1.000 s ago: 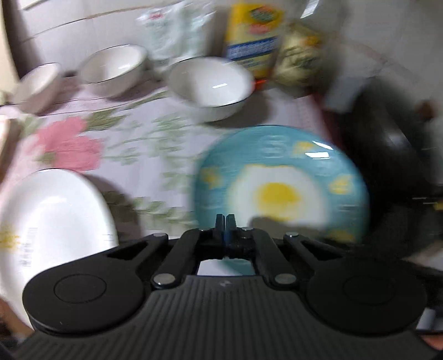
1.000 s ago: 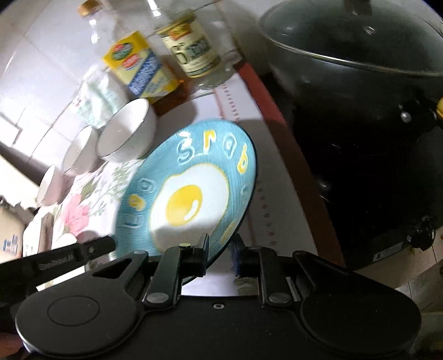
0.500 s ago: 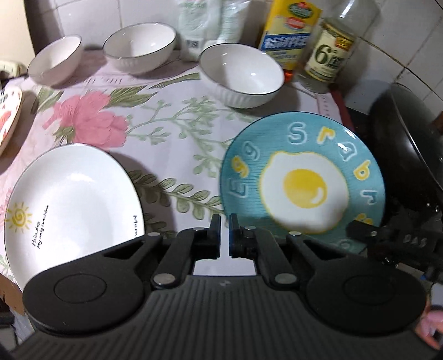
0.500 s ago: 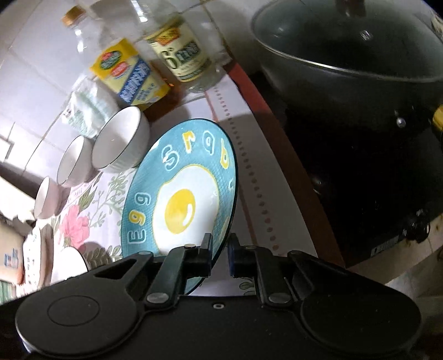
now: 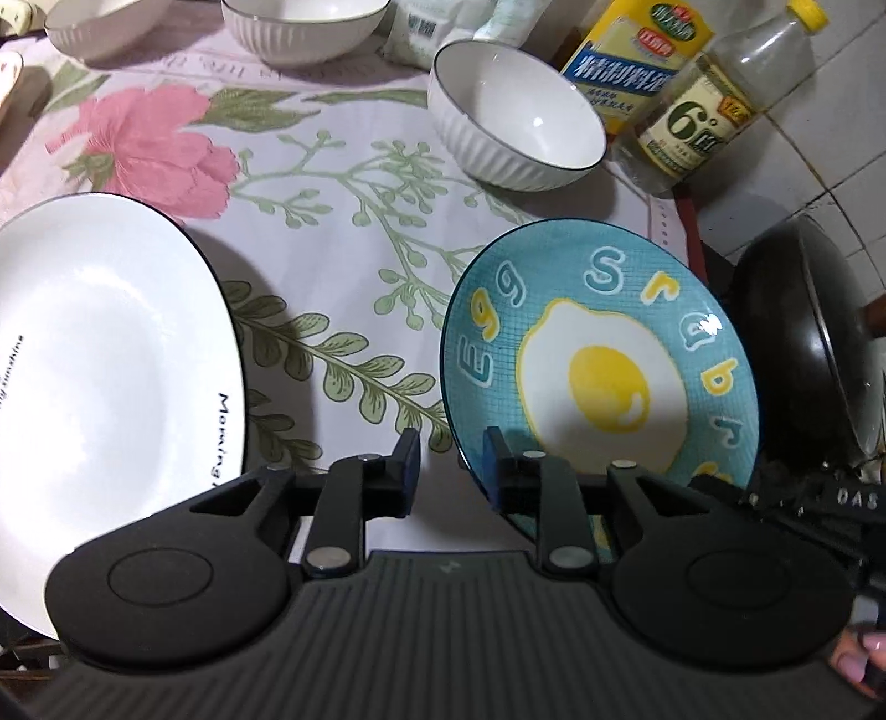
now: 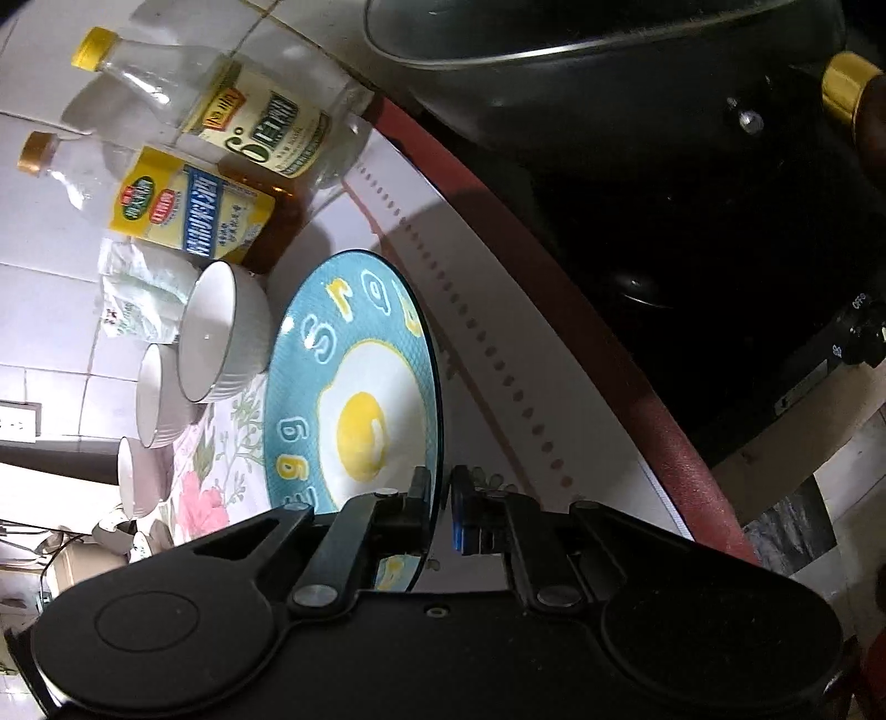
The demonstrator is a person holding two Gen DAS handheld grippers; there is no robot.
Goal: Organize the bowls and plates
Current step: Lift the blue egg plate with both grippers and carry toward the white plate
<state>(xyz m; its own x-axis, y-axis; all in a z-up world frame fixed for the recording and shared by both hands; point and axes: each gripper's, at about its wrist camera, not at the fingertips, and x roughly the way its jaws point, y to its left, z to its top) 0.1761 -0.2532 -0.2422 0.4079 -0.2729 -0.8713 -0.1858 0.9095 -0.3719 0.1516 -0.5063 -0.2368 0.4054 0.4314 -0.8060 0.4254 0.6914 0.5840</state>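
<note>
A blue plate with a fried-egg picture [image 5: 603, 365] is tilted up off the flowered cloth. My right gripper [image 6: 440, 501] is shut on its near rim and holds it on edge; the plate also shows in the right wrist view [image 6: 354, 399]. My left gripper [image 5: 448, 471] is open, its right finger just in front of the plate's left rim, gripping nothing. A large white plate [image 5: 105, 354] lies at the left. A white ribbed bowl [image 5: 515, 122] stands behind the blue plate, two more bowls [image 5: 299, 22] further back left.
Two bottles [image 5: 698, 122] stand against the tiled wall at the back right. A black lidded wok [image 5: 803, 354] sits on the stove right of the cloth, close to the blue plate. The cloth's red edge [image 6: 626, 365] runs beside the stove.
My left gripper has opened and moved forward to the plate's left rim. The right gripper has tipped the blue plate more steeply onto its edge.
</note>
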